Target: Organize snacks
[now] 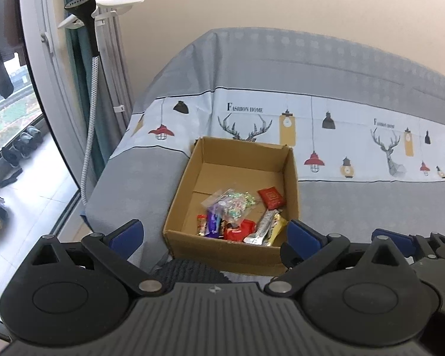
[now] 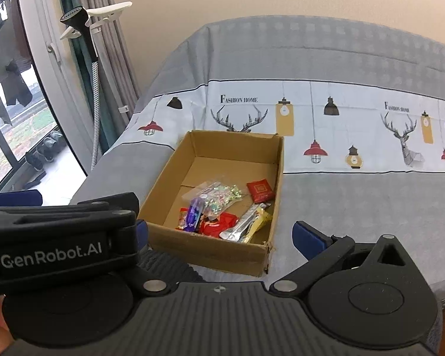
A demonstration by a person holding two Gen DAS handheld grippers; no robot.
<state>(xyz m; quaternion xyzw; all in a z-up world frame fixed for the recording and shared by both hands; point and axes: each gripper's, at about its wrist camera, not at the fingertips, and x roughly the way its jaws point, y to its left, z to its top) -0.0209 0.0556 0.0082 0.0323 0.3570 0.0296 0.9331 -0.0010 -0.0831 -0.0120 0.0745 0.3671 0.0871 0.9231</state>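
Both tongs gape wide, empty, near the cardboard box of snacks.

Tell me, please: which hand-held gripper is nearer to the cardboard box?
Left, slightly. The left hand-held gripper faces the cardboard box directly at its near wall; the right hand-held gripper sits beside it, toward the box's right corner.

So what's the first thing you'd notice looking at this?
Probably the open cardboard box sitting on the grey cloth with deer and lamp pictures, with bright snack packets heaped in its near end. Next, the open left gripper in front of it, then the garment steamer by the window.
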